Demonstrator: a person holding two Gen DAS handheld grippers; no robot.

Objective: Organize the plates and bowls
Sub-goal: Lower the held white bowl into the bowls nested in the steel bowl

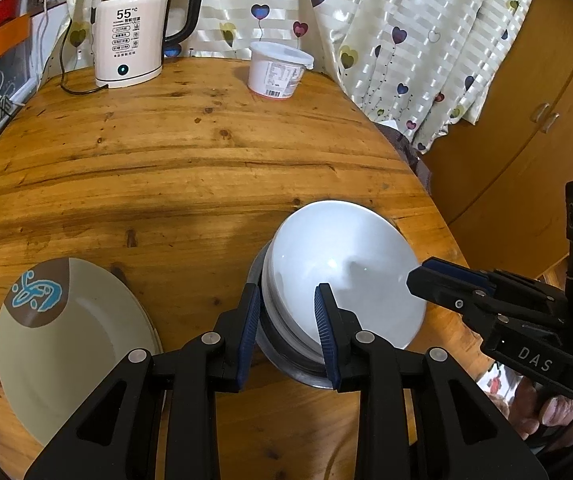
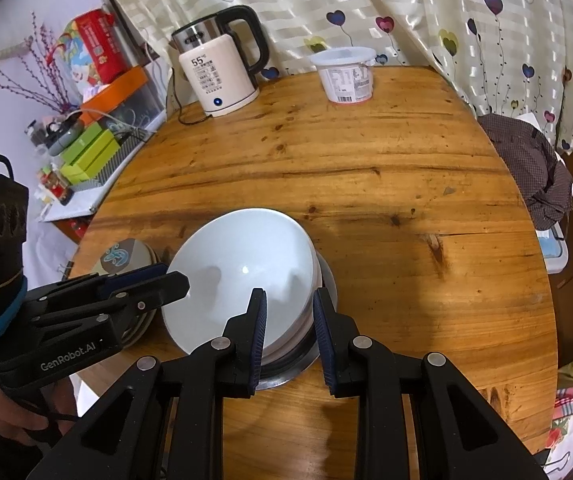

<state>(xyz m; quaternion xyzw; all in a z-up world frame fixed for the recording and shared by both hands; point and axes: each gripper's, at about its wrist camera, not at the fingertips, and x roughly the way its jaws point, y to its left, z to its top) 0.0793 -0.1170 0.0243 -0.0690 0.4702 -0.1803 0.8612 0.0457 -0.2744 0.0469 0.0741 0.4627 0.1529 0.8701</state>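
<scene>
Left tongs (image 1: 288, 332) and right tongs (image 2: 289, 334): each clenched on opposite rims of white bowl (image 1: 346, 272), lower centre; beige plate (image 1: 70, 344) lower left.

R gripper (image 2: 289, 334) fingers pinch white bowl (image 2: 242, 276) rim, L gripper (image 2: 174, 280) at opp. rim.

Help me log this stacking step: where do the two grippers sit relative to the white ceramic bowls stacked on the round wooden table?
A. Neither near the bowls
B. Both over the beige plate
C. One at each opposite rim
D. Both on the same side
C: the left gripper straddles one rim of the stacked white ceramic bowls, while the right gripper straddles the opposite rim.
</scene>
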